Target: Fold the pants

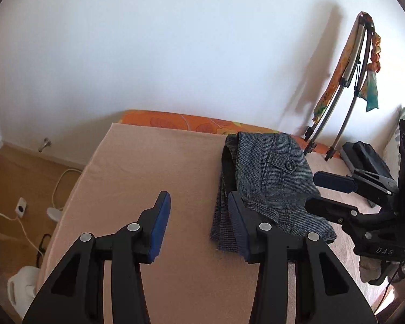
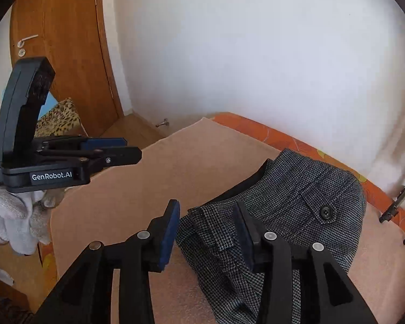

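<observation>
A: Where do we stand? The pants [image 2: 278, 216] lie in a compact bundle on the pink sheet [image 1: 154, 167], toward its far side near the orange mattress edge [image 1: 175, 120], back pocket button [image 2: 326, 212] facing up.

B: We'd judge the folding nearly finished — several layers already stacked. Our left gripper [image 1: 199, 221] hangs with fingers spread and empty, its right fingertip just at the bundle's near-left edge.

A: And our right gripper [image 2: 209, 232]?

B: Parted too, holding nothing, poised above the bundle's near corner.

A: So what next?

B: Likely a last tidy or a final fold — we'd need both to close on matching edges so the layers don't slide apart.
</observation>
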Demonstrator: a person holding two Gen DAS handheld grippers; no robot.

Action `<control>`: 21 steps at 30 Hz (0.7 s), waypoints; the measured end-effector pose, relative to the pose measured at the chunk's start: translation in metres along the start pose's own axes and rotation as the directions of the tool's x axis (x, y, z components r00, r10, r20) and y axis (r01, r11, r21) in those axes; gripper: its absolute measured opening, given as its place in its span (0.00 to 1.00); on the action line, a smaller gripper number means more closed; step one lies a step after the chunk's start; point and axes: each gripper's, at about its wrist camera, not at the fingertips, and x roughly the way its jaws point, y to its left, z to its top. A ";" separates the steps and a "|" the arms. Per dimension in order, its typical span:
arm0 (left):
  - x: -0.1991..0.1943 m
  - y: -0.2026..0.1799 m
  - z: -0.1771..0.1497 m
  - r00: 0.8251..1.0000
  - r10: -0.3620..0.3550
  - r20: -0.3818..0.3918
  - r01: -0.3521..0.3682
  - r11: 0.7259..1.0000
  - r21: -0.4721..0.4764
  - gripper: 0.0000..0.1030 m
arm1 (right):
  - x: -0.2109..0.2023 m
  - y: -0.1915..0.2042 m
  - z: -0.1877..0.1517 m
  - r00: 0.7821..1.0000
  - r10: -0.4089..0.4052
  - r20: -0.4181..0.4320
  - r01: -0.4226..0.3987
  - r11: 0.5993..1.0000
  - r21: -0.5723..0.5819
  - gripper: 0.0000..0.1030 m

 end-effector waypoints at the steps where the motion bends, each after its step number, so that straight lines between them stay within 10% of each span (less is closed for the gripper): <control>1: 0.002 -0.010 0.000 1.000 -0.017 -0.003 0.017 1.000 0.013 0.42 | -0.011 -0.013 -0.001 1.000 -0.011 0.016 0.011 1.000 0.024 0.50; 8: 0.032 -0.084 -0.003 0.989 -0.130 -0.064 0.138 0.983 0.125 0.42 | -0.042 -0.103 -0.013 0.993 -0.118 0.006 0.115 0.975 0.192 0.50; 21: 0.075 -0.210 -0.037 0.963 -0.201 -0.177 0.254 0.895 0.366 0.42 | 0.005 -0.230 -0.025 0.998 -0.037 -0.047 0.056 0.855 0.515 0.57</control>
